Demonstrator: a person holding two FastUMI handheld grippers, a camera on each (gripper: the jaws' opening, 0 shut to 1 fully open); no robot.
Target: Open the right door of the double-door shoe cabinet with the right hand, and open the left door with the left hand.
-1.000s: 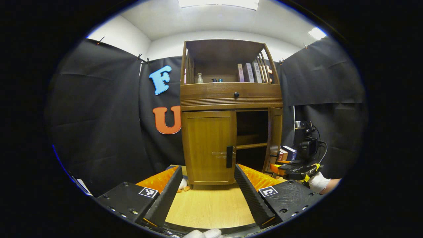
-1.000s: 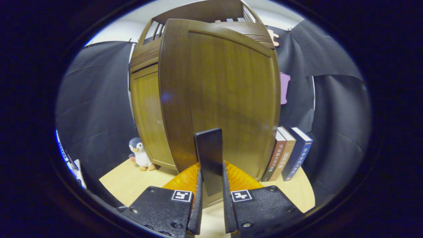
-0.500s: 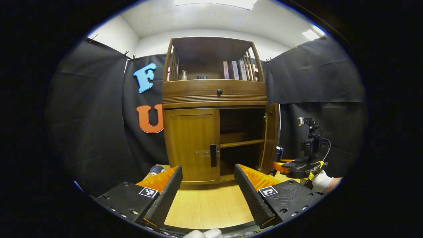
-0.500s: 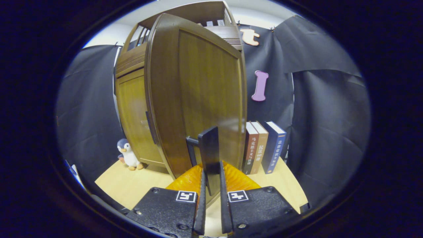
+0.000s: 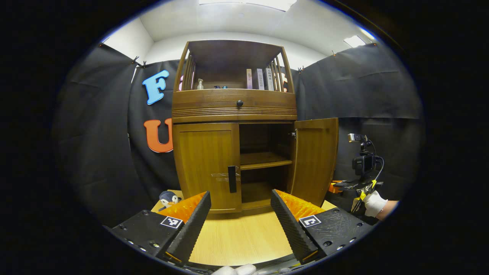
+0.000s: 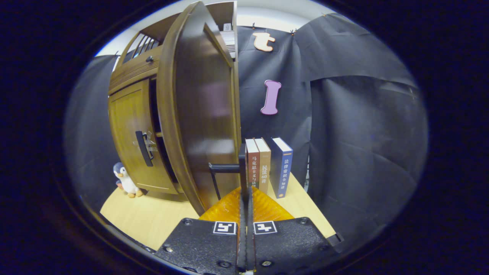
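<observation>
Fingers of the right gripper [image 6: 245,198] are pinched together on the thin black handle [image 6: 242,168] of the right door [image 6: 202,114], which stands swung wide, edge-on, its long axis upright, its face turned toward the books [image 6: 267,164] beside the shoe cabinet [image 5: 233,110]. Pulling further could, I judge, knock the door into those books, or the narrow handle could slip out. The left gripper [image 5: 240,217] hangs spread and empty in front of the cabinet, facing the closed left door [image 5: 206,164], whose upright handle [image 5: 232,178] sits at its inner edge.
</observation>
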